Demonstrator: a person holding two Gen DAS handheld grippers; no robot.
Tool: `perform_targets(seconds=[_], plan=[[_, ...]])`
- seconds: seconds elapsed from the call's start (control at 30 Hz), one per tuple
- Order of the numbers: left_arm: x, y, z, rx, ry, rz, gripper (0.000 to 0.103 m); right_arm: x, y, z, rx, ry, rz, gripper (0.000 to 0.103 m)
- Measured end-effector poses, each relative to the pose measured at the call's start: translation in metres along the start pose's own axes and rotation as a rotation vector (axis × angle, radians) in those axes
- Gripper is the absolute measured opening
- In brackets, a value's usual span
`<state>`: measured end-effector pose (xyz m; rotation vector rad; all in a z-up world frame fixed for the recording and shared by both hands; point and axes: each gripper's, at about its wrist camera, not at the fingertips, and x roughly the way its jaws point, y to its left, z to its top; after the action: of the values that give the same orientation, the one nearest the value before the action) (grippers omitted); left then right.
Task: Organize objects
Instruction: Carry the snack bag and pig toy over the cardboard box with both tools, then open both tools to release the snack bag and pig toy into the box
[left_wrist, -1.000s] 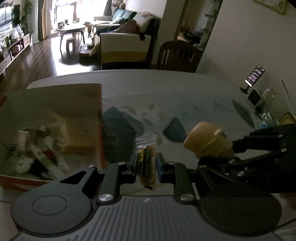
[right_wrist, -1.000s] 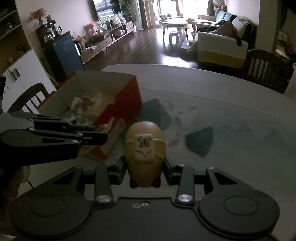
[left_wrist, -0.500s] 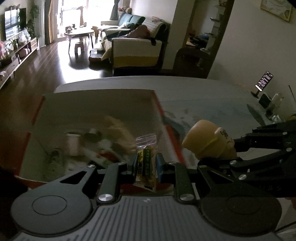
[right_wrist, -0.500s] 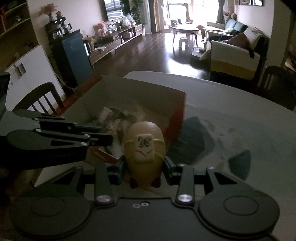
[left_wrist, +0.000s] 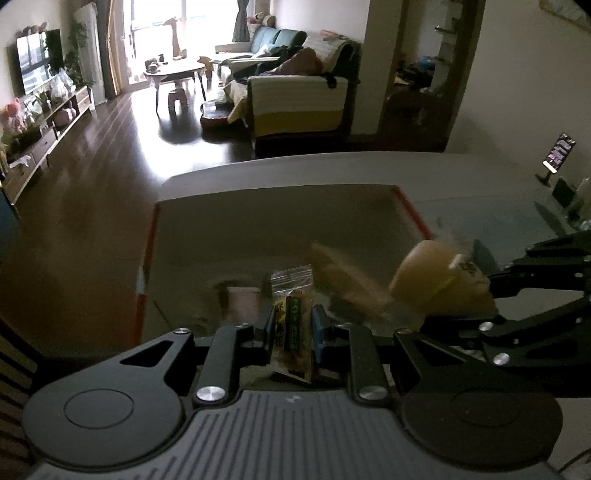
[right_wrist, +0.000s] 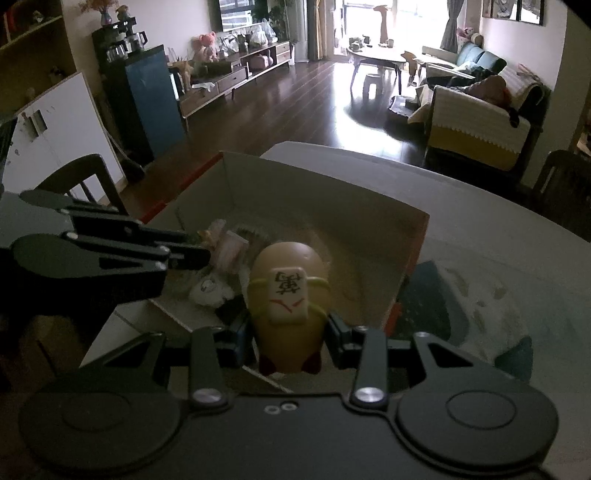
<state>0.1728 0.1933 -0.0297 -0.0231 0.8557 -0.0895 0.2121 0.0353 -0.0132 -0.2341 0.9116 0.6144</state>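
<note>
In the left wrist view, my left tool (left_wrist: 293, 328) is clenched on a small snack packet (left_wrist: 291, 325) with a clear crimped top and a green and yellow label. The packet stands upright between the two fingers and hangs over the open cardboard box (left_wrist: 258, 229), which has red outer edges and a pale inside. Inside the box, under the packet, I see some blurred things: a pinkish small item and a tan one, but I cannot tell what they are. At the right side my right tool (left_wrist: 491, 299) comes into this view and grasps a yellow figurine (left_wrist: 436, 288), which is over the right part of the box. The box stands on the grey worktop (left_wrist: 461, 173).

In the right wrist view, my right tool (right_wrist: 290, 339) is clenched on the yellow figurine (right_wrist: 288, 306), an egg-shaped toy with a white tile on its front that carries a dark character. It is upright and is above the near side of the cardboard box (right_wrist: 332, 206). On the box floor lie several small items, one white and round, one pink. My left tool (right_wrist: 199, 256) reaches over the left side of the box. The worktop (right_wrist: 498, 258) at the right has a dark patterned part.
</note>
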Motion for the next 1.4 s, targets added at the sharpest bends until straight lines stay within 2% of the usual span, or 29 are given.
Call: perform_targets(seconds=[0.27,0.57,0.77,1.07,1.13,1.23,1.4], plan=[[0.03,0.017,0.018,0.03,0.029,0.03,0.02,0.031,0.005,0.009,-0.003,0.031,-0.015,0.04],[0.061,0.013,0.027,0.056,0.062,0.009,0.02,0.056,0.01,0.01,-0.008,0.065,-0.022,0.04],[0.089,0.008,0.031,0.084,0.128,-0.005,0.02,0.063,0.014,0.012,-0.018,0.073,-0.02,0.041],[0.109,0.016,0.025,0.032,0.221,-0.032,0.02,0.066,0.016,0.01,-0.016,0.072,-0.029,0.045],[0.111,0.02,0.023,0.018,0.235,-0.032,0.02,0.065,0.016,0.01,-0.016,0.073,-0.025,0.048],[0.111,0.023,0.022,0.002,0.243,-0.037,0.02,0.063,0.016,0.009,-0.013,0.077,-0.01,0.054],[0.104,0.026,0.019,-0.015,0.225,-0.02,0.02,0.052,0.013,0.005,-0.01,0.062,-0.002,0.059]])
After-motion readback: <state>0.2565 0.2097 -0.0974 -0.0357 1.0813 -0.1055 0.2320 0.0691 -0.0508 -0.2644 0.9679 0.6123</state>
